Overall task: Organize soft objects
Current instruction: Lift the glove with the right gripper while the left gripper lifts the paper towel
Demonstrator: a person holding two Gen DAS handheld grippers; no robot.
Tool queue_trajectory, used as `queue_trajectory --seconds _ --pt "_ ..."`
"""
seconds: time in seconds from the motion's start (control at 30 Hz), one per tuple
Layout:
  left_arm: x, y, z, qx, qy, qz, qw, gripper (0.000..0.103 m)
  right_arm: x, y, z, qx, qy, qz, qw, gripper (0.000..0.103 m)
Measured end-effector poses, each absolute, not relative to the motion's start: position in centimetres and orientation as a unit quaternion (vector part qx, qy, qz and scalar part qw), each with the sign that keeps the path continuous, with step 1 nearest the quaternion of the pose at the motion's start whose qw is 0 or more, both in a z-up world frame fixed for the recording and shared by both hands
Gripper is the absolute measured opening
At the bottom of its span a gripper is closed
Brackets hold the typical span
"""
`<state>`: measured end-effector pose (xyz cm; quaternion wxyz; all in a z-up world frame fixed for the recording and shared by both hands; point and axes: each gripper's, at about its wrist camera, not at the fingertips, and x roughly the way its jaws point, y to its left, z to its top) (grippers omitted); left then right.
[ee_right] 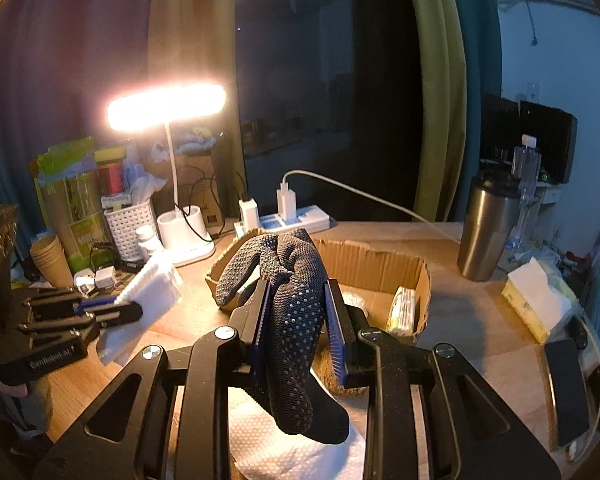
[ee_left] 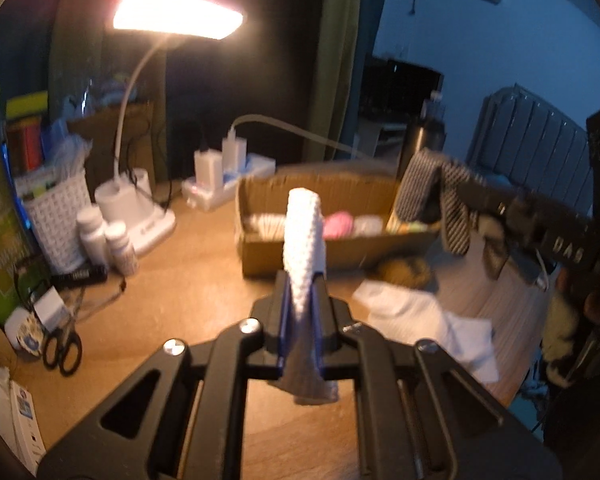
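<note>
My left gripper (ee_left: 302,280) is shut on a white knitted cloth (ee_left: 303,236) and holds it upright above the wooden table, in front of the cardboard box (ee_left: 284,254). It also shows in the right wrist view (ee_right: 116,304) with the white cloth (ee_right: 148,288). My right gripper (ee_right: 298,304) is shut on a dark dotted glove (ee_right: 296,320), held just before the cardboard box (ee_right: 380,264). In the left wrist view the glove (ee_left: 440,188) hangs over the box's right end. The box holds pink and white soft items (ee_left: 338,225).
A lit desk lamp (ee_left: 140,208), white basket (ee_left: 56,220), pill bottles (ee_left: 108,240), power strip (ee_left: 228,184) and scissors (ee_left: 62,350) stand at the left. White cloths (ee_left: 428,320) lie on the table. A steel tumbler (ee_right: 486,232) and tissue box (ee_right: 536,300) stand at the right.
</note>
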<state>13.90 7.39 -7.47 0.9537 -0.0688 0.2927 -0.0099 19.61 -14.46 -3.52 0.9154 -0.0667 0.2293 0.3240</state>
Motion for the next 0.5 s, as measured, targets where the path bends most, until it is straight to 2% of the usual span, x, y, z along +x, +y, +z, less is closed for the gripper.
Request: queue_trajectory --seconds 0.5 --pt "14.6 7.1 -1.8 -0.052 0.205 -0.024 0.977 0.010 19.5 -13.4 -0.3 -0.073 0.191 0.327 0.922 0.028"
